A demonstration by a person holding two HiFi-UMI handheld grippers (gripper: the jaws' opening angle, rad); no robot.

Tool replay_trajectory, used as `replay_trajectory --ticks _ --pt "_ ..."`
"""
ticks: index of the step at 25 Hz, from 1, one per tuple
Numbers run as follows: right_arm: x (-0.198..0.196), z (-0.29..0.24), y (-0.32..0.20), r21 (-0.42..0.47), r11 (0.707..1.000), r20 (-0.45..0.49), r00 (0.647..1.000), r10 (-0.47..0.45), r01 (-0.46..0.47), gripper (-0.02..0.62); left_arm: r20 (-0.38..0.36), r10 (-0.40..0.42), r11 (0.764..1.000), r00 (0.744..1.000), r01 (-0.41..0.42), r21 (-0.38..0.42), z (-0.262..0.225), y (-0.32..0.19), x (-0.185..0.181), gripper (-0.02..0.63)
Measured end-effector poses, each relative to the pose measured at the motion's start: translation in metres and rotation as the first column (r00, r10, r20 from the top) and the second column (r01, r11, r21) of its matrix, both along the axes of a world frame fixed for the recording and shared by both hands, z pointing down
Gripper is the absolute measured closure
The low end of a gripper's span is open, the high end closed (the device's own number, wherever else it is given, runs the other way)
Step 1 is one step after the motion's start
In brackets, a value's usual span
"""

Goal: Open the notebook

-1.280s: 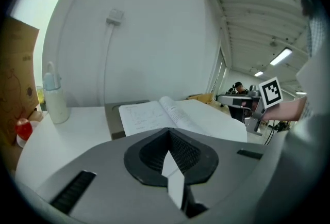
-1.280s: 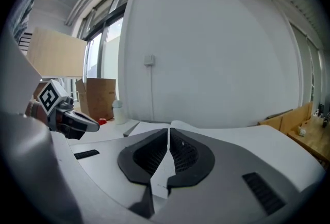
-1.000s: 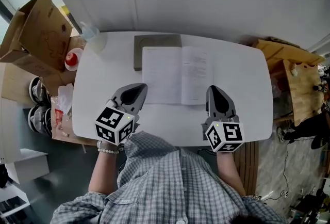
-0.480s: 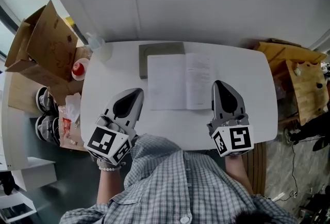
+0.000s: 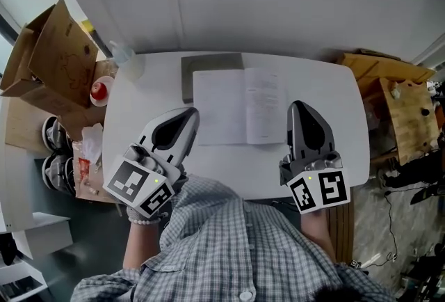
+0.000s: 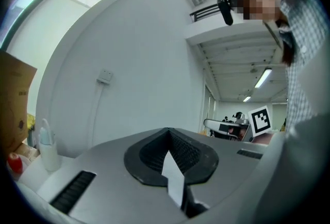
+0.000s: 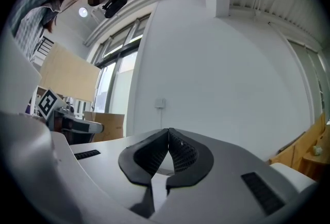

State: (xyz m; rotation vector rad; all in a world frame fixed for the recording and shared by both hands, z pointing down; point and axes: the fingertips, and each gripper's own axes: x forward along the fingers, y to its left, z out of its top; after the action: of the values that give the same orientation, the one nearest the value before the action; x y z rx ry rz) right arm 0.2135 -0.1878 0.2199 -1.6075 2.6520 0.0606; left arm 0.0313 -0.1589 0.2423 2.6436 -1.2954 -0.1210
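The notebook [image 5: 236,106] lies open on the white table [image 5: 334,99], its two white pages spread flat, with a grey cover [image 5: 208,62] showing at its top left. My left gripper [image 5: 189,113] hovers near the front left of the table, shut and empty, its tips close to the notebook's lower left corner. Beside the notebook's right edge, my right gripper [image 5: 297,106] is held up, shut with nothing in it. In the left gripper view the jaws [image 6: 167,132] meet at the tips and face the white wall. The right gripper view shows the same of its own jaws [image 7: 168,132].
A clear bottle [image 5: 126,56] stands at the table's far left corner. Open cardboard boxes [image 5: 49,50] and a red-capped cup [image 5: 101,90] sit left of the table. A wooden crate [image 5: 393,106] is at the right. A white wall rises behind the table.
Both grippers have risen off the table toward the camera and now look larger in the head view. The open notebook has stayed in place.
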Motion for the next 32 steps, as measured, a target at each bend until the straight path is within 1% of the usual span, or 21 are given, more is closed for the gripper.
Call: replay_trajectory --ticks 2,6,10,15,21,32 --pt "0.001 0.003 0.001 -0.01 1.0 -0.01 1.0 0.002 -0.002 0.574 -0.026 0.008 1.0 1.0 -0.008 0.005 -0.002 -0.001 0.0 0.598" --pt "0.004 0.011 -0.002 -0.043 0.999 -0.034 0.999 0.028 -0.029 0.574 -0.012 0.016 1.0 1.0 -0.016 0.014 -0.002 -0.003 0.001 0.598" --pt "0.009 0.015 -0.003 -0.069 0.997 -0.019 0.999 0.042 -0.043 0.574 -0.013 0.031 0.999 0.999 -0.031 0.013 -0.002 -0.002 0.005 0.598" --pt "0.012 0.018 -0.003 -0.075 0.996 -0.018 0.999 0.045 -0.046 0.574 -0.012 0.058 0.998 0.998 -0.057 0.01 0.0 -0.001 0.009 0.598" --pt "0.011 0.019 -0.003 -0.073 0.996 -0.053 0.998 0.038 -0.042 0.574 -0.011 0.073 0.997 0.997 -0.073 0.005 0.001 0.0 0.015 0.598" --pt "0.01 0.027 -0.004 -0.099 0.994 -0.087 0.995 0.041 -0.05 0.574 -0.012 0.078 0.997 0.997 -0.078 0.002 0.003 0.0 0.016 0.598"
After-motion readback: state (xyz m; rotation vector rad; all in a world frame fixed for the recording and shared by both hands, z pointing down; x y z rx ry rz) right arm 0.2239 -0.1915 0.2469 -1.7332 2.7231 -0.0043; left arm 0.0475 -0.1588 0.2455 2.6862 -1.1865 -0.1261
